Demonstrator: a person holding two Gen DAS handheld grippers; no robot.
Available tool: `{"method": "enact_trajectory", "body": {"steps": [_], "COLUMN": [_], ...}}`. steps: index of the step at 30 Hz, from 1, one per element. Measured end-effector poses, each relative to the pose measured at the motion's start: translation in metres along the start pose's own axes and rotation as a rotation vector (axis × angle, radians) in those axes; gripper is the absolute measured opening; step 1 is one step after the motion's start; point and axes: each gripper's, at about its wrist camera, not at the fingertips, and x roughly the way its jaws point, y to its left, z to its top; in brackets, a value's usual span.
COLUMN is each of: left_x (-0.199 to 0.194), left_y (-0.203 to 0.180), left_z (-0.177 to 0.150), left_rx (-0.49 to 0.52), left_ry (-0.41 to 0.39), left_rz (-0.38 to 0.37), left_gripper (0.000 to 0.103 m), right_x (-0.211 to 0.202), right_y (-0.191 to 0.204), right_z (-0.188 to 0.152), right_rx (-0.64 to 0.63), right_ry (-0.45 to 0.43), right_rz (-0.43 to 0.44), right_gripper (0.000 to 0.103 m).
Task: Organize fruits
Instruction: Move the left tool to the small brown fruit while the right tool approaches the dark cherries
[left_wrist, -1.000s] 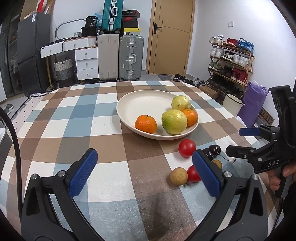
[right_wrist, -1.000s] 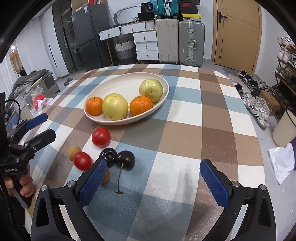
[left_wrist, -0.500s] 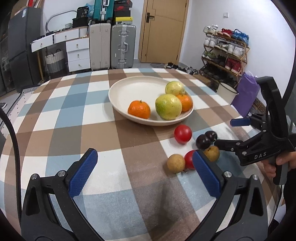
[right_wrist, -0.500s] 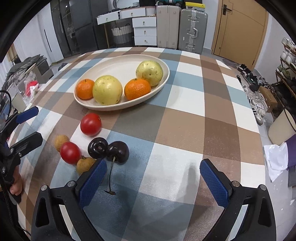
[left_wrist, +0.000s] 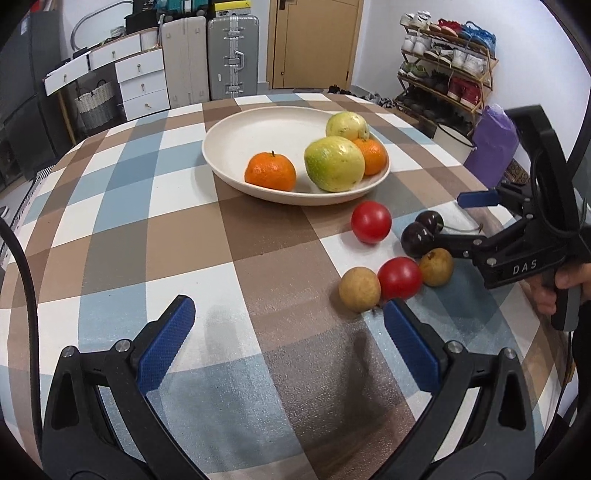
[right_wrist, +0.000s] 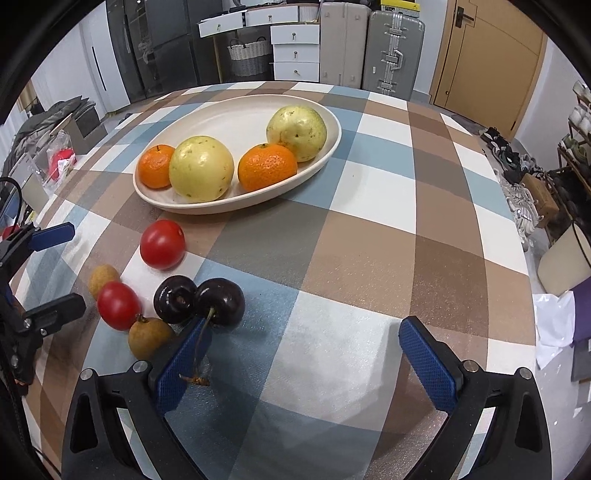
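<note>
A cream oval plate (left_wrist: 236, 144) (right_wrist: 229, 114) holds two oranges and two yellow-green guavas. On the checked cloth in front of it lie a red tomato (left_wrist: 370, 222) (right_wrist: 162, 244), a pair of dark cherries (left_wrist: 421, 232) (right_wrist: 199, 301), a smaller tomato (left_wrist: 399, 278) (right_wrist: 118, 304) and two brown longans (left_wrist: 359, 289) (right_wrist: 150, 338). My left gripper (left_wrist: 286, 338) is open, the longan just beyond its right finger. My right gripper (right_wrist: 306, 354) (left_wrist: 458, 218) is open; its left finger sits beside the cherry stem.
The round table's edge (right_wrist: 517, 258) drops off to the right toward a shoe rack (left_wrist: 447, 70) and a purple bag (left_wrist: 491, 144). Suitcases (left_wrist: 207, 55), white drawers and a door stand beyond the far edge. A hand (left_wrist: 561, 280) holds the right gripper's handle.
Both grippers have moved in and down toward the loose fruit. The right gripper's left finger now reaches the cherries' stem; the fruit has not moved.
</note>
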Motion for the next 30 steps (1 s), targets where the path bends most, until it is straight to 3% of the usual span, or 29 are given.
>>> {"method": "enact_trajectory", "body": {"steps": [7,13,18,23,30], "left_x": [0.011,0.010,0.015,0.014,0.010], "left_y": [-0.003,-0.003,-0.013,-0.017,-0.016], "left_z": [0.002,0.003,0.007,0.007,0.009], "left_rx": [0.007,-0.001,0.040,0.058,0.048], "left_ry": [0.049,0.041,0.046,0.040,0.022], "left_rz": [-0.020,-0.026,-0.027,-0.046,-0.111], "left_gripper": [0.097,0.092,0.085,0.076,0.050], "right_x": [0.001,0.002,-0.002,-0.005,-0.008], "right_y": [0.000,0.003,0.008,0.014,0.019], "right_z": [0.002,0.004,0.008,0.008,0.008], "right_rx": [-0.020,-0.034,-0.054,-0.074,-0.084], "right_ry": [0.004,-0.005,-0.026,-0.046,-0.058], "right_rz": [0.015,0.030,0.073,0.094,0.142], "right_gripper": [0.102,0.101,0.082,0.072,0.058]}}
